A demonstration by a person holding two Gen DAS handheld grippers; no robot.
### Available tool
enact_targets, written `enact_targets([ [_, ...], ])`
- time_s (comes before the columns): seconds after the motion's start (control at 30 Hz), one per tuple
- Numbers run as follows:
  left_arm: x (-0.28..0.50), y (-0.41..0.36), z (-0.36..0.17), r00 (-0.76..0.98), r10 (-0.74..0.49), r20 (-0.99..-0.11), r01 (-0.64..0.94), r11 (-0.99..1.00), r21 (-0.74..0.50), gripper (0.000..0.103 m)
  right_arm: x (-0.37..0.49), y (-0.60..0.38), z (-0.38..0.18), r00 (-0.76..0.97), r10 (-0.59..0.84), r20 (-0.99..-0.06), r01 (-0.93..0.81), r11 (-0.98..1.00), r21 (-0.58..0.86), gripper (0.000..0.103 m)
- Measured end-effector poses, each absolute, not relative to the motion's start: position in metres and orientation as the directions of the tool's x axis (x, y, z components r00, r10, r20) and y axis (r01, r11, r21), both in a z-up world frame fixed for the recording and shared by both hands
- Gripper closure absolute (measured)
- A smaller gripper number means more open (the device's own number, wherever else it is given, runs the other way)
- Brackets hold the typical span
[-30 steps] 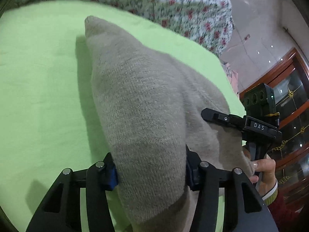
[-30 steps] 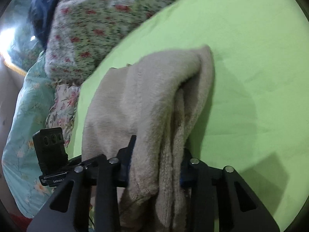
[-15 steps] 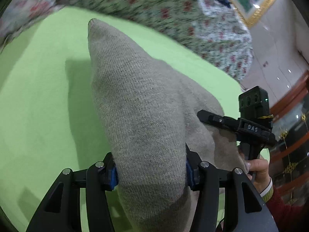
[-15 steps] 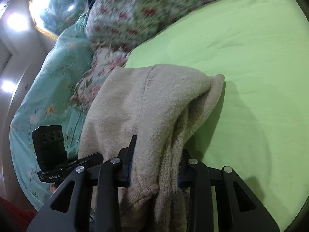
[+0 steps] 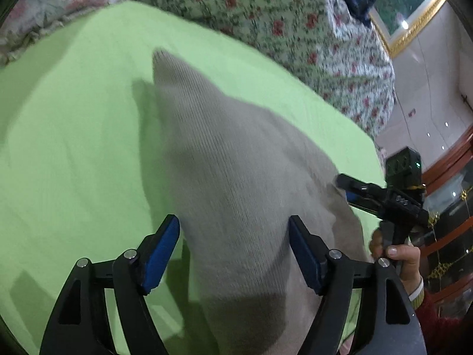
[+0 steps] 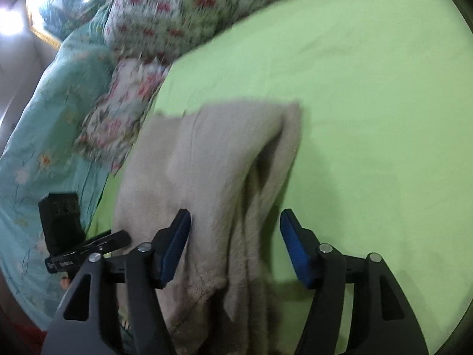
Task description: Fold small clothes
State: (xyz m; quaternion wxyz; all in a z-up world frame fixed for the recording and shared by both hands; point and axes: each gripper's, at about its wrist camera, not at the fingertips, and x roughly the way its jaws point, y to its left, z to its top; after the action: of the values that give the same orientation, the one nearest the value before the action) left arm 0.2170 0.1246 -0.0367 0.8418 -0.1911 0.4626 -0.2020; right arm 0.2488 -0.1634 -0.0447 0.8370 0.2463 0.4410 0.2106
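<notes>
A beige knitted garment (image 5: 236,183) lies folded on the green sheet (image 5: 74,148). My left gripper (image 5: 233,251) is open, its blue pads on either side of the garment's near end without pinching it. In the right wrist view the same garment (image 6: 207,171) lies between the pads of my open right gripper (image 6: 235,245). The right gripper also shows in the left wrist view (image 5: 381,195), at the garment's right edge. The left gripper shows in the right wrist view (image 6: 85,245), at the garment's left edge.
A floral quilt (image 5: 280,20) is piled along the far side of the green sheet. A teal flowered cover (image 6: 44,136) lies to the left in the right wrist view. A wooden glass cabinet (image 5: 449,207) stands to the right.
Both grippers were shut on the garment and have opened. The garment has dropped from its lifted, draped state onto the sheet.
</notes>
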Motion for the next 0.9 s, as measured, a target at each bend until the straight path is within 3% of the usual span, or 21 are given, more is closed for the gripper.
enact_targets([
  [0.07,0.226,0.134,-0.033,0.511,-0.496,-0.702,0.144,0.855,-0.499,0.026,0.256,-0.171,-0.035,0.547,0.581,-0.603,-0.139,0.773,0.619,0.039],
  [0.2,0.251,0.141,-0.034,0.518,-0.464,-0.719,0.085,0.864,-0.496,0.024,0.292,-0.157,-0.042,0.501,0.581,-0.642,-0.123,0.782,0.612,0.039],
  [0.23,0.258,0.141,-0.035,0.519,-0.448,-0.728,0.069,0.871,-0.486,0.024,0.3,-0.152,-0.047,0.485,0.587,-0.648,-0.12,0.779,0.615,0.05],
  [0.3,0.27,0.137,-0.036,0.512,-0.42,-0.75,0.056,0.887,-0.458,0.026,0.31,-0.144,-0.051,0.477,0.595,-0.647,-0.122,0.773,0.622,0.084],
  [0.33,0.278,0.128,-0.035,0.511,-0.407,-0.758,0.056,0.895,-0.443,0.026,0.307,-0.144,-0.045,0.51,0.59,-0.625,-0.139,0.774,0.617,0.087],
  [0.43,0.29,0.116,-0.031,0.52,-0.357,-0.776,0.08,0.925,-0.372,0.026,0.291,-0.153,-0.022,0.606,0.564,-0.561,-0.186,0.786,0.589,0.088],
  [0.6,0.312,0.099,-0.041,0.55,-0.222,-0.805,0.074,0.973,-0.217,0.026,0.301,-0.158,-0.056,0.534,0.514,-0.671,-0.103,0.828,0.552,0.087],
  [0.73,0.305,0.099,-0.036,0.552,-0.199,-0.81,0.062,0.978,-0.198,0.026,0.295,-0.166,-0.056,0.538,0.516,-0.667,-0.057,0.811,0.582,0.072],
  [0.9,0.247,0.103,-0.015,0.598,-0.218,-0.771,0.082,0.974,-0.212,0.026,0.258,-0.172,-0.031,0.57,0.511,-0.644,-0.086,0.816,0.571,0.063],
])
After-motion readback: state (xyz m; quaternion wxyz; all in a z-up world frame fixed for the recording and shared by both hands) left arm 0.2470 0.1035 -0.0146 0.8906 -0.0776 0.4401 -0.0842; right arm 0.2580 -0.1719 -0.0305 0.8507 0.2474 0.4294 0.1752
